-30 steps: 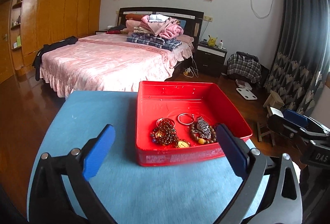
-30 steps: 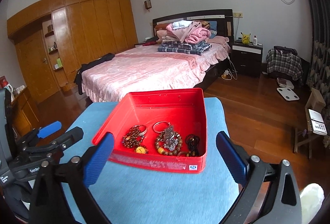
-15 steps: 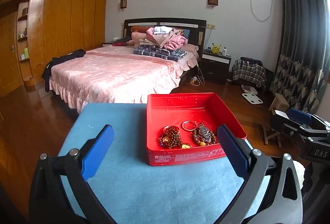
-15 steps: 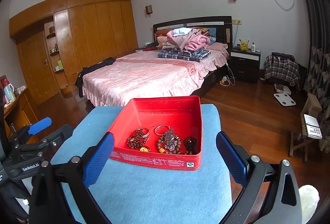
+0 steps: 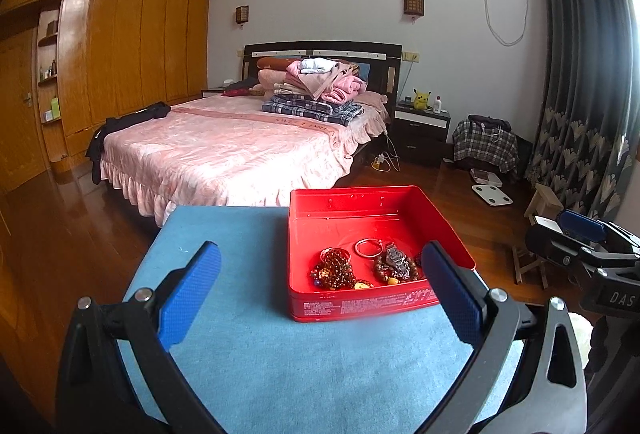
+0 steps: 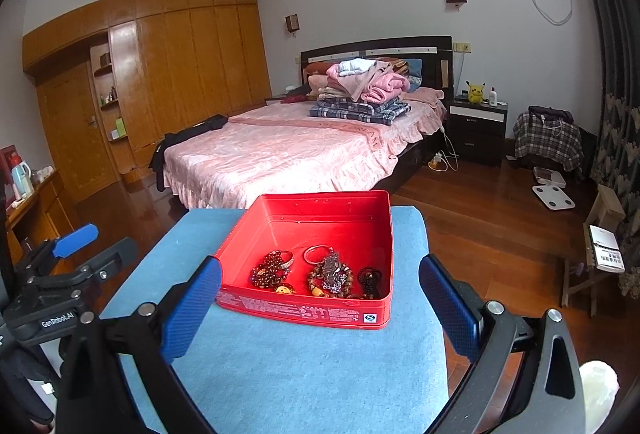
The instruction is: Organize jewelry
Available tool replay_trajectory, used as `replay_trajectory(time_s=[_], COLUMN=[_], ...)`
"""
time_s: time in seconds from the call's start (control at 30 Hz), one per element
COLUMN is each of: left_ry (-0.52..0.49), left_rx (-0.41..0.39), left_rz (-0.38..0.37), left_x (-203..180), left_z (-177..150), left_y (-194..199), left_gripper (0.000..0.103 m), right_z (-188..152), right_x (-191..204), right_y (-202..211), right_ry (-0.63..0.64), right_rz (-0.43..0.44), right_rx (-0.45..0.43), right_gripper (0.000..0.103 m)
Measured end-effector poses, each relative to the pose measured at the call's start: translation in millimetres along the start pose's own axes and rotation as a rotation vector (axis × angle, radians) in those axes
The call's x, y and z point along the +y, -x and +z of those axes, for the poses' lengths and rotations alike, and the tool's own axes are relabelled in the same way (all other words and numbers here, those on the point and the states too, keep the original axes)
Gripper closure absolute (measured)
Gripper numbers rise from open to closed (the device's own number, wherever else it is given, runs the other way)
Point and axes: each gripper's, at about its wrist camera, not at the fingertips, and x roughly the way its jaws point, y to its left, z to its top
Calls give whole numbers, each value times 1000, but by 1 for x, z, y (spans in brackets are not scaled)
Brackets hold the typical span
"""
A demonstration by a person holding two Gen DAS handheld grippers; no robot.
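Note:
A shallow red tin (image 5: 360, 304) (image 6: 304, 310) rests on a blue cloth-covered table (image 5: 280, 362) (image 6: 312, 366). Inside lie red bead bracelets (image 5: 334, 270) (image 6: 270, 270), a silver bangle (image 5: 368, 247) (image 6: 316, 254), a watch on a brown bead strand (image 5: 396, 264) (image 6: 332, 274) and dark beads (image 6: 370, 280). My left gripper (image 5: 320, 294) hangs open before the tin's near left side, holding nothing. My right gripper (image 6: 320, 308) is open and empty too, in front of the tin's near wall. Each gripper shows at the edge of the other's view.
Beyond the table stands a bed (image 5: 240, 150) with a pink cover and folded clothes (image 5: 320, 90). Wooden floor surrounds the table. A small wooden stool (image 5: 536, 230) and a white scale (image 5: 492, 190) sit at the right, and wardrobes (image 6: 168, 82) line the left wall.
Both grippers have drawn back and risen from the tin, which now looks smaller and farther. The jaws stayed wide and the jewelry has not moved.

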Motion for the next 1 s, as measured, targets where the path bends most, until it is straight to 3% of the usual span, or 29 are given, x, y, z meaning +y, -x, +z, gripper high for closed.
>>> replay_trajectory(time_s=[1.0], left_ry=[-6], left_rx=[-3], left_rz=[9], left_x=[1], left_z=[1], left_y=[0], left_gripper=[5], right_z=[1], right_x=[4], right_y=[1], right_ry=[12], right_rz=[-5], right_rx=[-2], right_gripper=[6])
